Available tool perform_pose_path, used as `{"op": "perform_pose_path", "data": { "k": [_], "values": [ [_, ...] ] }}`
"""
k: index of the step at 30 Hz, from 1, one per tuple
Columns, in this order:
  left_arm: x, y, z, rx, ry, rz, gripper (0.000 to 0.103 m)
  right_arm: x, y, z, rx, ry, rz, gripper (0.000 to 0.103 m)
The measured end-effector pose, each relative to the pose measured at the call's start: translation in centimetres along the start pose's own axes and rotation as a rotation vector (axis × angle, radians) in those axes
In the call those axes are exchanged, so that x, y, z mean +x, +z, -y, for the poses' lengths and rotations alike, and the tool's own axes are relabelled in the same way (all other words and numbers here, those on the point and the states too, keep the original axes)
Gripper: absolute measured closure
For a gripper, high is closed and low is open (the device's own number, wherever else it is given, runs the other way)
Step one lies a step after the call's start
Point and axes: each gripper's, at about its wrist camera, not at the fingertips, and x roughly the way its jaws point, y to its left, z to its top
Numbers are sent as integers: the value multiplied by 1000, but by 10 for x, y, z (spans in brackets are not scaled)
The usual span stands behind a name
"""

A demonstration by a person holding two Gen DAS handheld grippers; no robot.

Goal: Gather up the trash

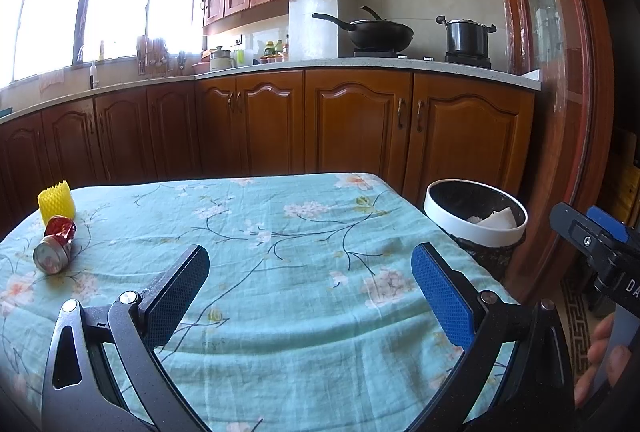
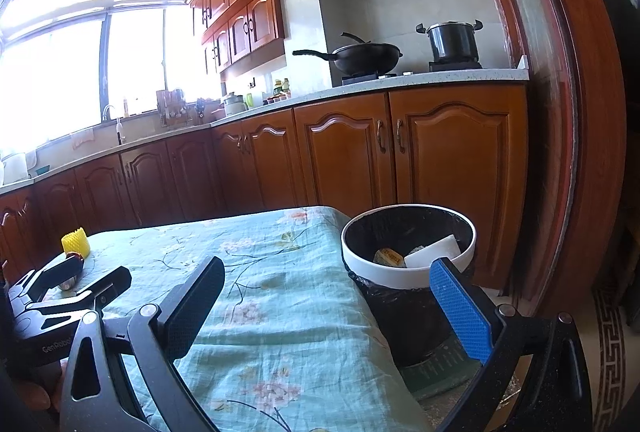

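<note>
On the floral turquoise tablecloth (image 1: 280, 232), two pieces of trash lay at the far left.

A yellow foam-net sleeve (image 1: 56, 201) stood touching a crushed red metal can (image 1: 55, 250). The left gripper (image 1: 310, 288) hovered released and empty; the right gripper (image 2: 328, 300) likewise gaped, beside the white-rimmed, black-lined bin (image 2: 408, 274) holding scraps.
</note>
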Motion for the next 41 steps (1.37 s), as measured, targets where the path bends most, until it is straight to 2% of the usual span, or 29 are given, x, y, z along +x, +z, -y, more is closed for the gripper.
{"op": "perform_pose_path", "data": {
  "k": [29,41],
  "values": [
    [0,0,-1,-3,-9,-16,0,-1,4,0,5,14,-1,0],
    [5,4,-4,-7,-29,-33,0,9,4,-1,13,16,-28,0]
  ]
}}
